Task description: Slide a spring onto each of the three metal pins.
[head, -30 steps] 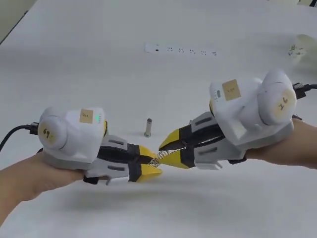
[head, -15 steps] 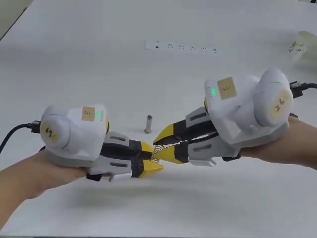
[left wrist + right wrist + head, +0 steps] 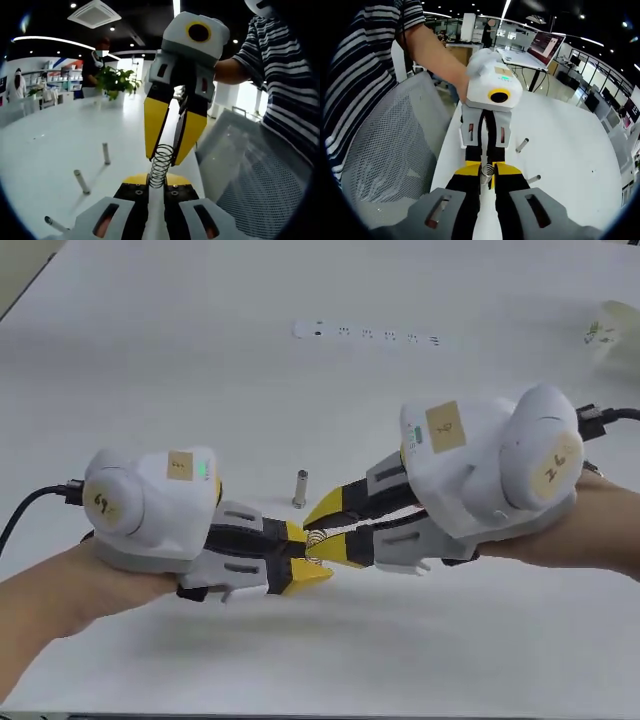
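The spring [image 3: 313,546] hangs in the air between my two grippers, which meet tip to tip just above the white table [image 3: 200,390]. My left gripper [image 3: 300,565] has its jaws closed on one end of the coil. My right gripper [image 3: 325,535] has its jaws pinched in on the other end. In the left gripper view I see the coils running straight from one pair of yellow tips to the other. A metal pin [image 3: 300,488] stands upright on the table just beyond the tips, apart from them. A power strip [image 3: 365,337] lies well behind it.
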### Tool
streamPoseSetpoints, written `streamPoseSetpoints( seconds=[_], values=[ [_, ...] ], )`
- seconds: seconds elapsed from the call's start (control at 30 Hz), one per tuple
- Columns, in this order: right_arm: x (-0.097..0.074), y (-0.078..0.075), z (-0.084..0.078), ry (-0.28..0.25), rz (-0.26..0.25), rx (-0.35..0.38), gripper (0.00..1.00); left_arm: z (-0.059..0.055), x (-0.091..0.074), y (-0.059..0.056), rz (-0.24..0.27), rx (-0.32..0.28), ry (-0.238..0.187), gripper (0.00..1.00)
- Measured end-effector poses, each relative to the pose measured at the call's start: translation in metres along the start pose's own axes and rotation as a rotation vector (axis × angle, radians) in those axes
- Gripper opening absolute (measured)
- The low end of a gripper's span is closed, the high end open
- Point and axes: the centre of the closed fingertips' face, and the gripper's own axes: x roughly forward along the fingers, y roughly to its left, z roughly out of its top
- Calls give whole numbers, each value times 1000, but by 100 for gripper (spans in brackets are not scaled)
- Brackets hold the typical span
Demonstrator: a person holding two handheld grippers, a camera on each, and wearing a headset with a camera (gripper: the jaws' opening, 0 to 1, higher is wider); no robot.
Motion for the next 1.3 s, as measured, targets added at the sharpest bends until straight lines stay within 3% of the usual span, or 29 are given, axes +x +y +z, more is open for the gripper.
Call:
streamPoseSetpoints(
  seconds=[1.3],
  values=[
    [-3,-6,2,22,-6,-18,7,4,0,2,15,-3,2,6]
  ],
)
